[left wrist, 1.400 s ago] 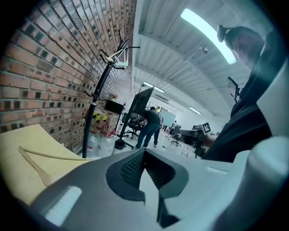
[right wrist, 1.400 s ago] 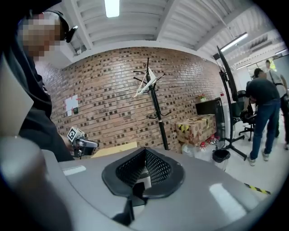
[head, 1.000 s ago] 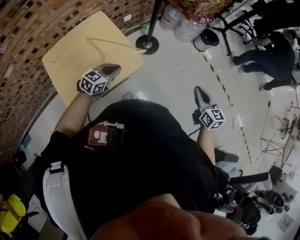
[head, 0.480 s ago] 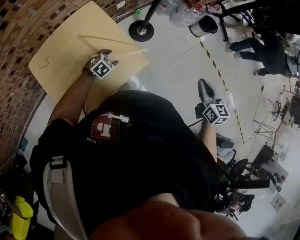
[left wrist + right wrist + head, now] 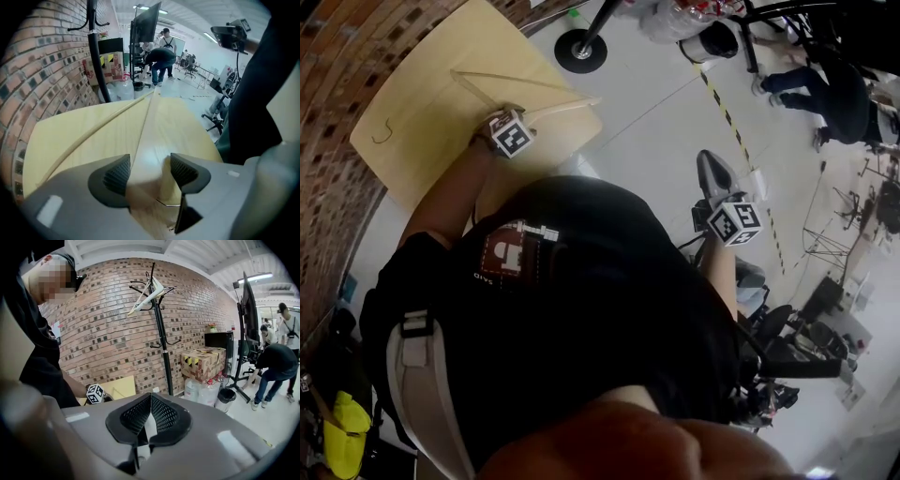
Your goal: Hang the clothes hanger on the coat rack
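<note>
Head view: clothes hanger (image 5: 562, 105) on wooden table (image 5: 417, 112) beside brick wall (image 5: 337, 42); glossy floor (image 5: 661, 108).

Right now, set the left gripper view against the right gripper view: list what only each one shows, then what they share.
Left gripper view only: the left gripper's jaws, which have just been opening, stand apart around a wooden hanger lying on the table. Right gripper view only: the right gripper, shut and empty, and a second hanger atop the coat rack. Both: coat rack, brick wall, table.
</note>
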Demonstrator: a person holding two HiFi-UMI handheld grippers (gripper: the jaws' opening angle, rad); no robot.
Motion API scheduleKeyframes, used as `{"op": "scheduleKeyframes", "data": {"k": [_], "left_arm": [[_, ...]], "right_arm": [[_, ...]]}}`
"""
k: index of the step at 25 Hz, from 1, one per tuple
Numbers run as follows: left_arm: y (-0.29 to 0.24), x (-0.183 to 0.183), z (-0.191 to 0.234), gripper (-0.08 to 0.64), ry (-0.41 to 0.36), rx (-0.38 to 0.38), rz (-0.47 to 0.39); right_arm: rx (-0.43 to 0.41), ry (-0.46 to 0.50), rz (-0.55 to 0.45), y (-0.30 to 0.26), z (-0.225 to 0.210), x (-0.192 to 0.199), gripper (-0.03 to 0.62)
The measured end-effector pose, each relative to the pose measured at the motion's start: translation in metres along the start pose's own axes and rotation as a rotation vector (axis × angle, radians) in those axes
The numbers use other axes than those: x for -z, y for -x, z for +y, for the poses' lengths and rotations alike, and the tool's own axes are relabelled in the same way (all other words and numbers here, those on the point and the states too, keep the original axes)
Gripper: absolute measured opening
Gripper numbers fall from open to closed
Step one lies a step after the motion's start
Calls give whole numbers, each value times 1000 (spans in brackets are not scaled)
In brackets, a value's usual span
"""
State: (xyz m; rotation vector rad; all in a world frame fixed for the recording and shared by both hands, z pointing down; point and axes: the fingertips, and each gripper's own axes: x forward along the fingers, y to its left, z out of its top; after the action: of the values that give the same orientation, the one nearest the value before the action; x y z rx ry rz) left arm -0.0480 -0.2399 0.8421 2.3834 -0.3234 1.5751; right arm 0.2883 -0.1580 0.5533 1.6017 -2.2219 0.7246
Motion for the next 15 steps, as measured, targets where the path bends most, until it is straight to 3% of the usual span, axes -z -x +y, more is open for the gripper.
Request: {"op": "scheduleKeyframes", "data": {"k": [7,11,15], "left_arm": [[1,-2,3,271,8,-12,-49],[1,0,11,188,48,2,-25],[5,-4,14,179,33,-3,-28]], "right_arm": [[5,-7,-4,-3,-1,0,15],[20,-9,-5,0,-2,1,15],[33,-8,-16,7,-3,-5,15]]}}
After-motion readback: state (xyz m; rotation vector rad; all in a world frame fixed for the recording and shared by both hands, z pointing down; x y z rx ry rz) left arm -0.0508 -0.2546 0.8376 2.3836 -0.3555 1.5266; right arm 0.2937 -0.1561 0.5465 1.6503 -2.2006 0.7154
